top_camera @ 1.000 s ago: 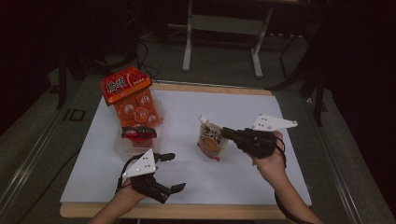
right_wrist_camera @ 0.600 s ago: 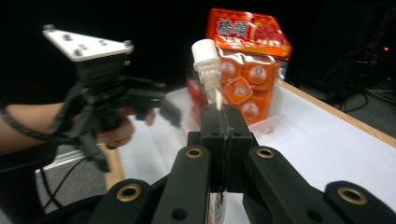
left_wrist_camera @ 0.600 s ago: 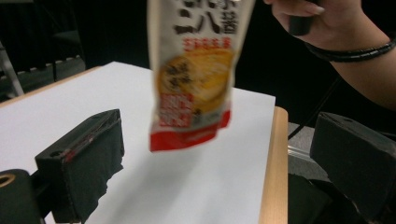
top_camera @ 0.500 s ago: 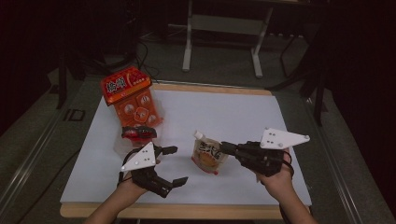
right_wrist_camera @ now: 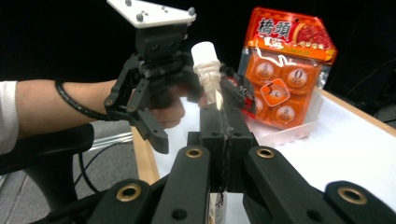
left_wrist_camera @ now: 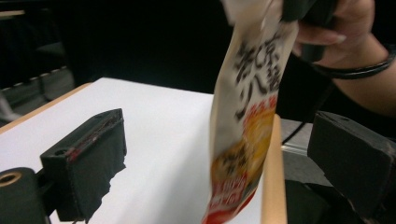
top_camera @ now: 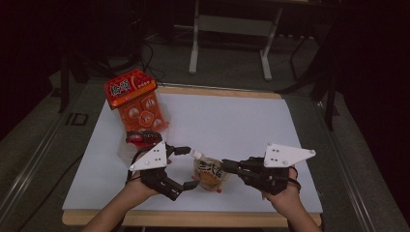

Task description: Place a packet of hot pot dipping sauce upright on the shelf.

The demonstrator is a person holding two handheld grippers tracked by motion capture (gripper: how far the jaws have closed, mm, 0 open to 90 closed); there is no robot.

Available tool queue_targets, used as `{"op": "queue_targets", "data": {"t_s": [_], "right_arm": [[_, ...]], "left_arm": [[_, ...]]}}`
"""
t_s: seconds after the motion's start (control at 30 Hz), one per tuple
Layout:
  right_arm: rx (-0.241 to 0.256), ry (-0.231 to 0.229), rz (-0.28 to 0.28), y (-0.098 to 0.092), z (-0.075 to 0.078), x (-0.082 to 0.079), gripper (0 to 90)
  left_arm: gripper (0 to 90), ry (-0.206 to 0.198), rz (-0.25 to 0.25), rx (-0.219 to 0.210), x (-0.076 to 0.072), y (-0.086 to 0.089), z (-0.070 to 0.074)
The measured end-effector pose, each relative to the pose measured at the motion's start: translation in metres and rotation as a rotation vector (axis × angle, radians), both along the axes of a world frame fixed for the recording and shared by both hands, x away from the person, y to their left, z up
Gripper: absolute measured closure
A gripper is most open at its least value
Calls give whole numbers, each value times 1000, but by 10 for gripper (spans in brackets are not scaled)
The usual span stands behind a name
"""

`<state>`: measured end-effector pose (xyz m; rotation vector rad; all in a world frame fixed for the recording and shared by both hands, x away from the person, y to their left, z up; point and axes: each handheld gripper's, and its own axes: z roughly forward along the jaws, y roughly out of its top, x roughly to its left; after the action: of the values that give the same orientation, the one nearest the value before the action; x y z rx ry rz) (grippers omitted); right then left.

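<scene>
Blurring pouch (left_wrist_camera: 243, 121) between spread left gripper (top_camera: 186, 166) fingers, top cut off

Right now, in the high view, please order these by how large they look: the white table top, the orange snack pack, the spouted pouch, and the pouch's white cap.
1. White table top, by far the largest.
2. Orange snack pack.
3. Spouted pouch, partly hidden by the right claw holding it.
4. White cap, the smallest.

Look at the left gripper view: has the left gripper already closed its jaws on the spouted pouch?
No: the left gripper has its jaws wide apart, with the pouch hanging between them, touching neither.
</scene>
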<state>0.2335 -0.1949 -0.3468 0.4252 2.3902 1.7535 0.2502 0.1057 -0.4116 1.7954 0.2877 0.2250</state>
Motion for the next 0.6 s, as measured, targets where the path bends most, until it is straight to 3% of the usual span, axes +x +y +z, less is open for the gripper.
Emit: {"op": "queue_targets", "data": {"t_s": [0.13,0.23,0.33,0.6], "right_arm": [[-6,8,16,4,-3,-1,897],[-6,14,21,5,-5,-1,897],[-9,14,24,7,-6,0,897],[-24,24,27,10,-11,2,896]], "left_arm": [[161,-19,-4,-11,0,-3,4],[331,-32,-24,-5,0,-3,6],[437,-35,-31,-10,0,-3,8],[715,-35,-54,39,0,-7,9]]}}
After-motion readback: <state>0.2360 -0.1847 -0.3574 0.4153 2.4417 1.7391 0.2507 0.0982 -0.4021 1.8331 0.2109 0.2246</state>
